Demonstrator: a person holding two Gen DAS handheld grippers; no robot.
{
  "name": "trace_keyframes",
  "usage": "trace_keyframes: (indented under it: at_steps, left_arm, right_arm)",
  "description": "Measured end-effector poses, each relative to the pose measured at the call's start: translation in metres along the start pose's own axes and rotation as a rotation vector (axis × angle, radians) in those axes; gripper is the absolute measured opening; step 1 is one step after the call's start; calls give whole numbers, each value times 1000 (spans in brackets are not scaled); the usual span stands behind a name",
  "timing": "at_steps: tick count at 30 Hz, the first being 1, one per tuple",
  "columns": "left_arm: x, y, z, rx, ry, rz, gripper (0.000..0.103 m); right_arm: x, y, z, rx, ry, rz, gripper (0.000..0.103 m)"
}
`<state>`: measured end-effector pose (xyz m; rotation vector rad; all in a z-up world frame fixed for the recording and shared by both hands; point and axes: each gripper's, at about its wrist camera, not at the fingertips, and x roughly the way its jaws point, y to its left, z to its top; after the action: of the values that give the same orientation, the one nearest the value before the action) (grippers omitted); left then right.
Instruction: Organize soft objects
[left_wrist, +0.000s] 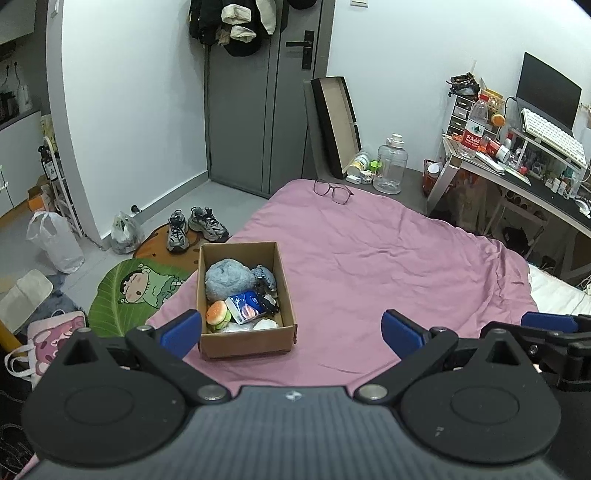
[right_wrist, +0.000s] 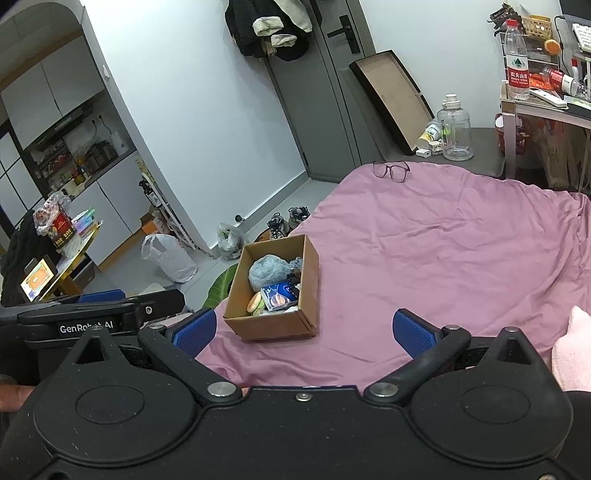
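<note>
Soft toys, a fluffy grey-blue plush (left_wrist: 226, 277) and small burger plush (left_wrist: 218, 314), fill the brown cardboard box (left_wrist: 246, 345) ahead of our wide-open, empty left gripper (left_wrist: 291, 330) and right gripper (right_wrist: 303, 328).

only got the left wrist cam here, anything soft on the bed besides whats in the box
Observer: Yes. The right wrist view shows a pale pink soft thing at its right edge, beside the right tongs, outside the cardboard box.
Operator: are the right tongs holding it
Observer: No, they are open and empty; the pink sheet shows between them.
Operator: whats left of the bed past my frame
Observer: A small table with a lit tablet and a red snack bag.
</note>
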<state>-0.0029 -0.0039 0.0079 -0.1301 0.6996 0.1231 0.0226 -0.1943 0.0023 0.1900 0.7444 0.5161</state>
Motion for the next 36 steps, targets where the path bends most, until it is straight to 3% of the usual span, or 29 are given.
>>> trace_keyframes:
  at_steps: [36]
  left_arm:
    - [2,-3,1,-31,9,6,103]
  right_arm:
    - [1,0,3,-21,13,-14,103]
